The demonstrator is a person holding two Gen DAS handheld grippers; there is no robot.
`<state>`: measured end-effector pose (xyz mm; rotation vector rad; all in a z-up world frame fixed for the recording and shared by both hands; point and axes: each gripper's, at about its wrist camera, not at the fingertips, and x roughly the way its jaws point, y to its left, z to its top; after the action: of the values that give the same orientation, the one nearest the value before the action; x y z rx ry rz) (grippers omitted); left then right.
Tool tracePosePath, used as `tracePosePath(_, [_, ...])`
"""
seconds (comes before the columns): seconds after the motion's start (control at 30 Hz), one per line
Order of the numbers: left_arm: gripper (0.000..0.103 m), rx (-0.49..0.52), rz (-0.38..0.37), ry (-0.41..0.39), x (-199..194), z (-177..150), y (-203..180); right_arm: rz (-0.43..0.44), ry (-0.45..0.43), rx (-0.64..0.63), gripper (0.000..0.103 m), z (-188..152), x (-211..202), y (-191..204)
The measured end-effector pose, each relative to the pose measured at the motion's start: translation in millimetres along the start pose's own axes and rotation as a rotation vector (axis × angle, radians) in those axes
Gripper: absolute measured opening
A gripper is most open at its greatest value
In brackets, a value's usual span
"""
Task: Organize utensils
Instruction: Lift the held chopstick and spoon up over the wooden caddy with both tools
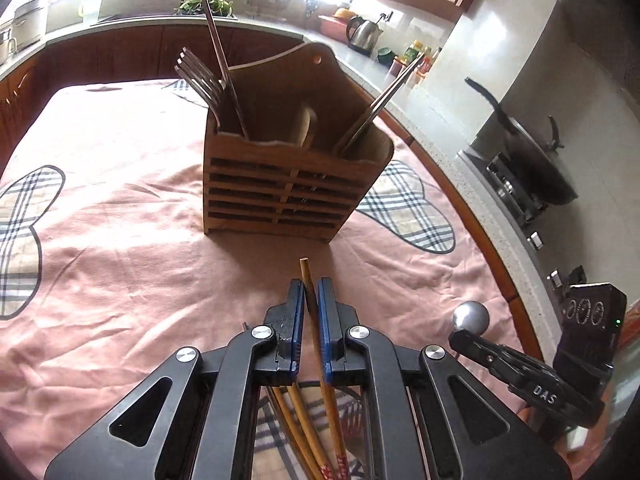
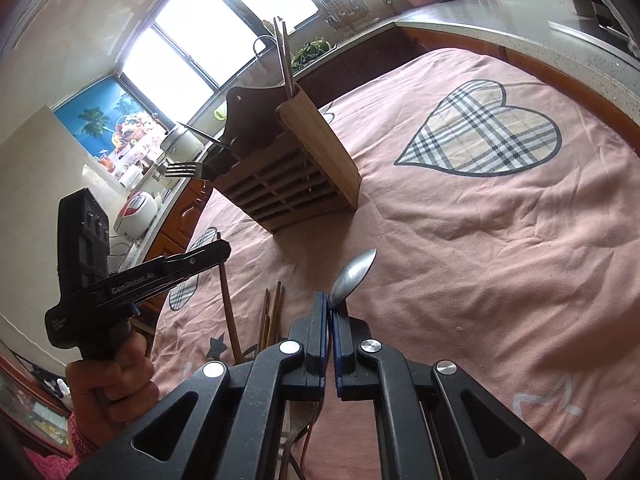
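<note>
A slatted wooden utensil holder (image 1: 292,184) stands on the pink cloth ahead of both grippers. Forks (image 1: 200,76) and metal chopsticks (image 1: 218,52) stick up from its left compartment, and more metal chopsticks (image 1: 384,100) lean in the right one. My left gripper (image 1: 311,292) is shut on a wooden chopstick (image 1: 309,280), lifted off the cloth. More wooden chopsticks (image 1: 304,420) lie beneath it. My right gripper (image 2: 330,308) is shut on the handle of a metal spoon (image 2: 354,276), whose bowl points toward the holder (image 2: 296,168). The left gripper (image 2: 216,252) shows at the left of the right wrist view.
The pink cloth (image 2: 460,240) with plaid hearts covers the table. A counter runs behind and to the right, with a kettle (image 1: 362,32) and a dark wok (image 1: 536,160) on the stove. A hand (image 2: 116,384) grips the left tool. A fork (image 2: 296,432) lies under the right gripper.
</note>
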<state>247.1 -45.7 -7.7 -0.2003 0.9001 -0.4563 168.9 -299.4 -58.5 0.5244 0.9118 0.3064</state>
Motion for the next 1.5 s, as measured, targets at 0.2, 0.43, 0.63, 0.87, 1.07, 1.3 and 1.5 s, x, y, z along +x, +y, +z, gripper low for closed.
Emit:
tracePosePath(0.2, [0.005, -0.033, -0.038, -0.094, -48.7, -6.0, 3.8, 0.015, -0.045, -0.045, 0.003, 7.5, -16.0, 16.5])
tracePosePath(0.43, [0.004, -0.060, -0.079, -0.223, -89.4, -16.9, 4.1, 0.005, -0.107, -0.113, 0.003, 10.7, -32.2, 35.5])
tracePosePath(0.63, [0.004, -0.090, -0.087, -0.314, -112.4, -14.9, 11.9, 0.003, -0.140, -0.144, 0.003, 14.3, -38.4, 44.2])
tracePosePath(0.87, [0.004, -0.110, -0.093, -0.379, -125.4, -7.3, 16.3, 0.008, -0.191, -0.176, 0.003, 21.5, -43.2, 54.1])
tracePosePath(1.07, [0.004, -0.117, -0.095, -0.417, -129.4, 3.6, 17.7, 0.005, -0.240, -0.193, 0.003, 33.0, -44.6, 59.2])
tracePosePath(1.3, [0.004, -0.131, -0.094, -0.473, -135.3, 21.9, 22.1, -0.003, -0.308, -0.221, 0.003, 50.0, -44.0, 65.3])
tracePosePath(1.5, [0.005, -0.141, -0.094, -0.560, -144.6, 48.0, 29.3, -0.017, -0.408, -0.246, 0.003, 74.5, -42.4, 70.8])
